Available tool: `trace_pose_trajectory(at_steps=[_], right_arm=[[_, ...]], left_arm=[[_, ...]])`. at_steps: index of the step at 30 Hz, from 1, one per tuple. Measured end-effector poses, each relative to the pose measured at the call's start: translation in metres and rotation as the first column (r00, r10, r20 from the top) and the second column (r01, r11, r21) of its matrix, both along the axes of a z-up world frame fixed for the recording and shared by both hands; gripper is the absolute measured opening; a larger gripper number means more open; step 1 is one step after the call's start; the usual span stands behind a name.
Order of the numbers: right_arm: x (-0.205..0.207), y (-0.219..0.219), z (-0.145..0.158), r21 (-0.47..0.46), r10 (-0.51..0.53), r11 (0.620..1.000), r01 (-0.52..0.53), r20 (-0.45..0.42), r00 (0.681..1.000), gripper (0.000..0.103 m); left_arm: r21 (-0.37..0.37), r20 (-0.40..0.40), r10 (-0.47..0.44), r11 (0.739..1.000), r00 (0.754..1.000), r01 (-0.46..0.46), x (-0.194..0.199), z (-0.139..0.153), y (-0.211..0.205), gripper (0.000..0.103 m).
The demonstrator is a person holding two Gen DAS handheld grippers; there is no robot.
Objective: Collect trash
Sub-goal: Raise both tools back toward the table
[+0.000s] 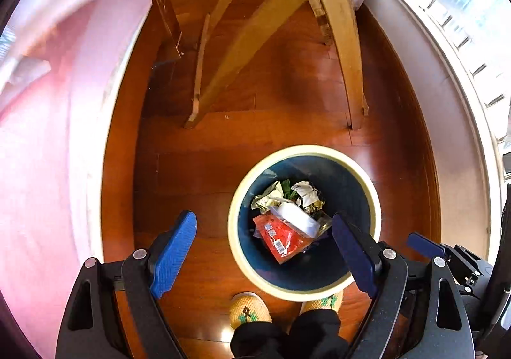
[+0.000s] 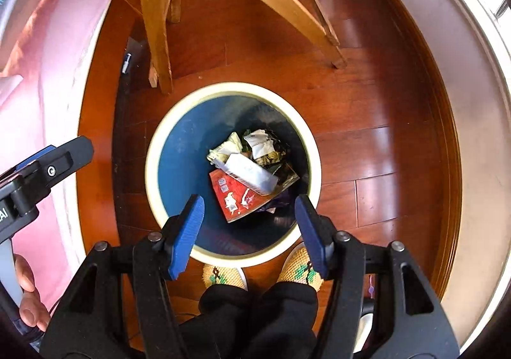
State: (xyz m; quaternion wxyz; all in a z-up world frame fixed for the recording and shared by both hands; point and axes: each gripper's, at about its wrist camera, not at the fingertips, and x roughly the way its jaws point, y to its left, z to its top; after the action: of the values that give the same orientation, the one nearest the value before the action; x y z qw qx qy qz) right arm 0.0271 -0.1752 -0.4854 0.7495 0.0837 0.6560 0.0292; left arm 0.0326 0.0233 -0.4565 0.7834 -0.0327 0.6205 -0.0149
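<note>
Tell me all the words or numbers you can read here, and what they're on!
"AI": white letters on the left gripper's black body, cut off by the picture's edge.
Red packet in the bin: a barcode and white labels, too small to read.
White crumpled wrapper: dark print, too blurred to read.

The bin (image 2: 153, 167) was dark blue inside with a cream rim. In it lay a red packet (image 2: 236, 196), a white wrapper (image 2: 252, 173) and crumpled green-and-white paper (image 2: 223, 148). The slippers (image 2: 223, 276) were tan knit with a green motif. The floor (image 2: 367, 103) was reddish-brown wood.
</note>
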Motion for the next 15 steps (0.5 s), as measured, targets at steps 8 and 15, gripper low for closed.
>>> trace_pose_trajectory(at_steps=[8,15], right_arm=[[0.002,0.004,0.106,0.024,-0.042,0.999,0.04,0.097,0.994,0.056],[0.006,0.008,0.228,0.037,-0.034,0.999,0.027,0.204,0.978,0.056]], left_arm=[[-0.006,0.09,0.025,1.0,0.996,-0.025,-0.008,0.117,0.006,0.088],[-0.033,0.194,-0.015,0.999,0.981,0.021,-0.005,0.237,0.0,0.088]])
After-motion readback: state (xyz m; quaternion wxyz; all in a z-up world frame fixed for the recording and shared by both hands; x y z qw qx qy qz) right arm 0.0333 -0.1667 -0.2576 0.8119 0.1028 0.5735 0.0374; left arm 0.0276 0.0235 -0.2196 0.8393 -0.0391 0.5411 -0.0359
